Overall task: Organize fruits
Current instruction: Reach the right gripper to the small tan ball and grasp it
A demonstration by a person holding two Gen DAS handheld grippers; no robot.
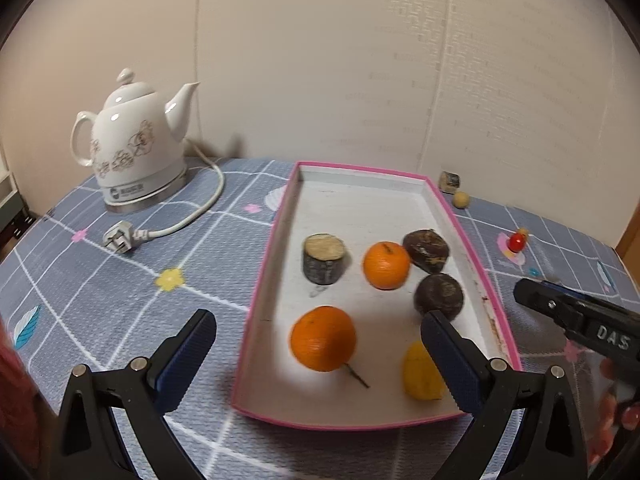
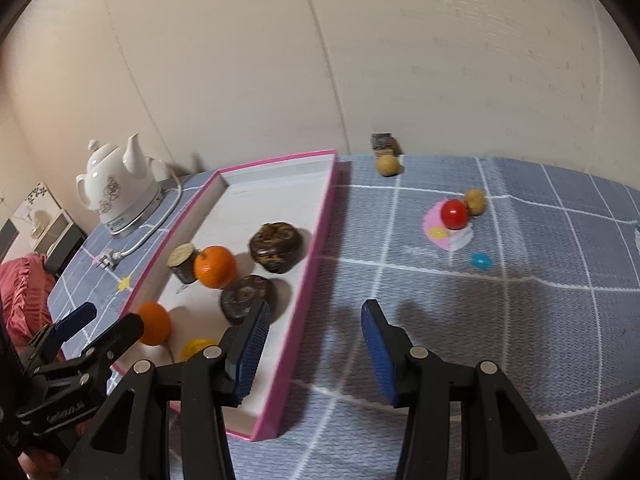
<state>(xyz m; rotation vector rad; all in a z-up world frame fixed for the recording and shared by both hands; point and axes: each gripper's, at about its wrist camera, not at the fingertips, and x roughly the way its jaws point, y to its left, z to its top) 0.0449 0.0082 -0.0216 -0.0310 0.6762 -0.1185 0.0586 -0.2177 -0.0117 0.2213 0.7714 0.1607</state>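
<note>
Overhead, both ribbed-pad jaws gape empty above the pink-rimmed cardboard tray [image 1: 280, 216] of round oranges [image 1: 323, 338].

Right gripper [image 2: 316, 344] jaws apart, empty, beside pink tray [image 2: 316, 248].

We are seeing warm, fairly dim indoor light falling from above, casting soft shadows beside the fruit in the pink tray [image 1: 280, 216] and under the right gripper [image 2: 316, 342]. Both fisheye views are bending the wall and tablecloth [image 2: 520, 320] lines, darkening into vignetted corners, with slight motion blur throughout.
</note>
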